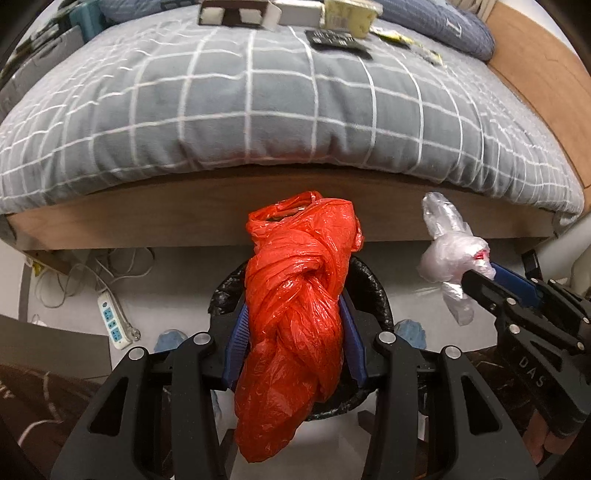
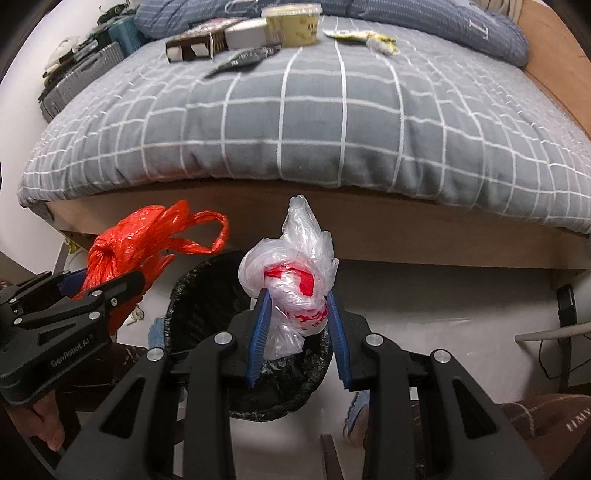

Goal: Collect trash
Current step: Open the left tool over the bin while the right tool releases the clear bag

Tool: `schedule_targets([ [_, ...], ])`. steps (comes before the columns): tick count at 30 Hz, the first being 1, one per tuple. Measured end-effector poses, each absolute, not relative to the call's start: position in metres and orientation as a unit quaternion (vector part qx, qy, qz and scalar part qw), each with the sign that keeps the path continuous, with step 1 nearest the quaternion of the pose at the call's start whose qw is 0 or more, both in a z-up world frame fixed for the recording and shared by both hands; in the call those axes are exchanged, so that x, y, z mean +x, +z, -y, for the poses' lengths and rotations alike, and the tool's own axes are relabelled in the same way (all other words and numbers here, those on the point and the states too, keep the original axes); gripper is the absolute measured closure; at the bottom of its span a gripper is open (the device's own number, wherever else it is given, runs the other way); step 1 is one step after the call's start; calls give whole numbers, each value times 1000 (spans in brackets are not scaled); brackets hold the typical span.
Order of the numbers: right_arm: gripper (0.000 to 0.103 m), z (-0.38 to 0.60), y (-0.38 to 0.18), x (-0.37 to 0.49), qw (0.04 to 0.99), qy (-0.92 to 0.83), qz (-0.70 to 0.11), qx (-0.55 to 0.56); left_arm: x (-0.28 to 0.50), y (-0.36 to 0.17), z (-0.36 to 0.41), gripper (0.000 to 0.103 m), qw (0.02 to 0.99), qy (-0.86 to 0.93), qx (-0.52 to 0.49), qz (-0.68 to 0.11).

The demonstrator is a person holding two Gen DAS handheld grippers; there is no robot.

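My left gripper (image 1: 295, 295) is shut on a knotted red plastic bag (image 1: 295, 317) and holds it over a black-lined trash bin (image 1: 373, 291) on the floor by the bed. My right gripper (image 2: 297, 299) is shut on a knotted clear plastic bag with red print (image 2: 295, 273), above the same bin (image 2: 199, 291). In the left wrist view the right gripper (image 1: 476, 275) and clear bag (image 1: 450, 254) sit to the right. In the right wrist view the left gripper (image 2: 107, 284) and red bag (image 2: 136, 240) sit to the left.
The bed with a grey checked duvet (image 1: 258, 103) fills the back, above a wooden frame (image 1: 147, 218). Boxes (image 2: 207, 44), a yellow tub (image 2: 291, 24) and wrappers (image 2: 362, 37) lie on it. A power strip (image 1: 114, 321) with cables lies on the floor at left.
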State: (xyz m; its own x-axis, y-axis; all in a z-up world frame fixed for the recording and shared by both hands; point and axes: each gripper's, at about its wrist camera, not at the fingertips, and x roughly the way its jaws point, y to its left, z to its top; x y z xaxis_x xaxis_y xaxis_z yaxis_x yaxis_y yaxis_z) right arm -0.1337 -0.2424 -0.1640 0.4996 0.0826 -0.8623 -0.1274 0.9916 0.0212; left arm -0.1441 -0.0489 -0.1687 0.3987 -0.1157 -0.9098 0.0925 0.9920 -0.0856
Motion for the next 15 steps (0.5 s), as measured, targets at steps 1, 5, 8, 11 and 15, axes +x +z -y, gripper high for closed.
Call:
schedule_targets([
  [1,73,243,-168,-131,864,60,-499,-25,-141,-173,52,59,835,-64,-7,-546],
  [5,73,250,-181,-125,859,53,-509,-28,-131,-191,57,59,829,-65,3,-556],
  [8,73,257,-189,-124,855,47,-516,-24,-127,-206,56,59,820,-65,2,-569],
  [11,73,260,-195,-124,851,44,-523,-23,-127,-215,57,59,816,-69,2,-574],
  [15,73,252,-199,-125,849,51,-525,-29,-127,-223,58,54,815,-66,17,-576],
])
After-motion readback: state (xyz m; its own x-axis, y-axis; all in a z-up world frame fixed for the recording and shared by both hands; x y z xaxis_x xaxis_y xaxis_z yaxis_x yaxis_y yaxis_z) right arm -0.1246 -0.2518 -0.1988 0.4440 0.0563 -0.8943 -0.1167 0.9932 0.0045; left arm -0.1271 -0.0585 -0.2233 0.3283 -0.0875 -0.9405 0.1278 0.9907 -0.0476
